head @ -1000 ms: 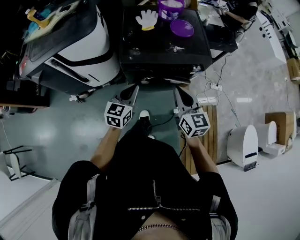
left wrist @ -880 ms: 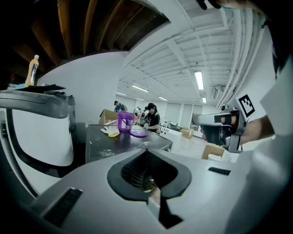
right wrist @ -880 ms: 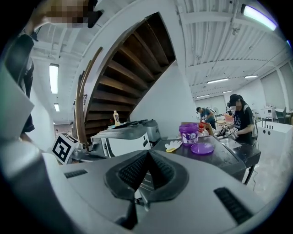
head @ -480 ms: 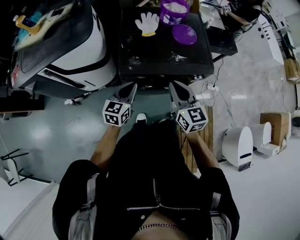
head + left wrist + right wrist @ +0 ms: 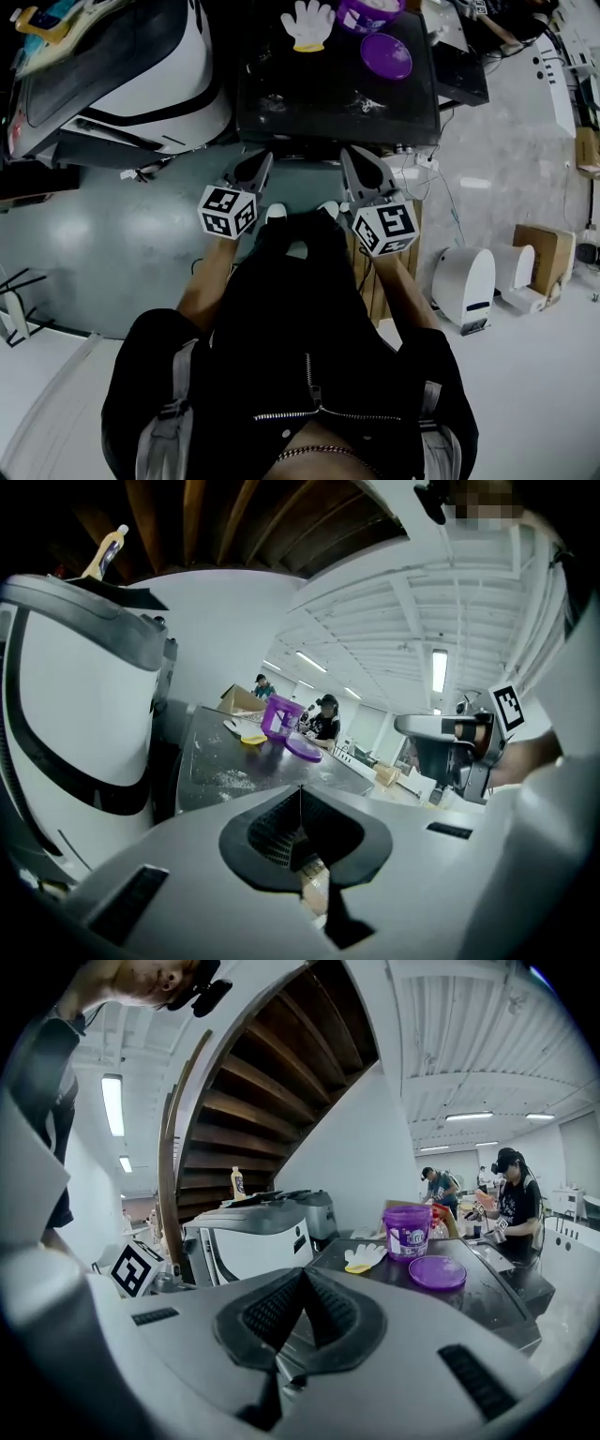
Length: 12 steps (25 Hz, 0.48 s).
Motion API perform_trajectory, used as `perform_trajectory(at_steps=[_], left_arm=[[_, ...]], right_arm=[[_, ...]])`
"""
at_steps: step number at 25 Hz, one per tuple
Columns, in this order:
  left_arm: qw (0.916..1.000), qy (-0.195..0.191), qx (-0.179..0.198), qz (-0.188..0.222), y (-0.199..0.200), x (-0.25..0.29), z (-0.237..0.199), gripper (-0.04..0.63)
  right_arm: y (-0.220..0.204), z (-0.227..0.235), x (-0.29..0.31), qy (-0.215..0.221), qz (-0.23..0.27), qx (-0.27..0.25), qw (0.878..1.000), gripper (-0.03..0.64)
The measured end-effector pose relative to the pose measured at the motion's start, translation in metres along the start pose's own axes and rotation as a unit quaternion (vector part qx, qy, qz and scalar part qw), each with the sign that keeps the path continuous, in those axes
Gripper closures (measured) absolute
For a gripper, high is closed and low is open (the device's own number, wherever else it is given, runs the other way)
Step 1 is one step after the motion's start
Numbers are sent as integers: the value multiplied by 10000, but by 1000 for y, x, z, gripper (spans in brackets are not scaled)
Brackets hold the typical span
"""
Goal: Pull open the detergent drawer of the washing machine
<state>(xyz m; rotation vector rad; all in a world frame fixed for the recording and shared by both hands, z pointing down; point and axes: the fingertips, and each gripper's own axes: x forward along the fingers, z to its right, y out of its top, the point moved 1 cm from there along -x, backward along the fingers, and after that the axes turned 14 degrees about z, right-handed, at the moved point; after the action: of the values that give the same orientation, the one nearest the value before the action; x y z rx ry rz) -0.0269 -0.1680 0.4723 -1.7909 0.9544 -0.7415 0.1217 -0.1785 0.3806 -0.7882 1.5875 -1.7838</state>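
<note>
A black-topped machine [image 5: 337,98] stands right in front of me; its front face and any drawer are hidden below its top edge in the head view. My left gripper [image 5: 253,167] is shut and empty, its tips just short of the machine's near edge at the left. My right gripper [image 5: 362,167] is also shut and empty, level with it at the right. In the left gripper view the left gripper [image 5: 300,797] has its pads together and looks across the black top [image 5: 253,771]. In the right gripper view the right gripper [image 5: 303,1281] shows its pads meeting too.
On the black top lie a white glove [image 5: 309,23], a purple bucket [image 5: 367,11] and its purple lid [image 5: 386,54]. A white-and-black machine [image 5: 141,75] stands to the left. Cables [image 5: 441,187], a white appliance [image 5: 466,286] and a cardboard box [image 5: 536,248] are on the floor at right.
Both grippers have moved forward, closer to the black-topped machine's near edge. Their jaws have stayed shut.
</note>
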Motion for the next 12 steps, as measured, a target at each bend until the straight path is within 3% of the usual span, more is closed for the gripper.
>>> perform_trajectory(at_steps=[7,12], left_arm=[[9956,131,-914,-143,-44,-3,-17,574],[9876,224,-1549,-132,-67,-2,-24,574]], right_arm=[[-31,6,3,56,-313,129,9994,612],[-50,4,8,97,-520,275,9982,612]])
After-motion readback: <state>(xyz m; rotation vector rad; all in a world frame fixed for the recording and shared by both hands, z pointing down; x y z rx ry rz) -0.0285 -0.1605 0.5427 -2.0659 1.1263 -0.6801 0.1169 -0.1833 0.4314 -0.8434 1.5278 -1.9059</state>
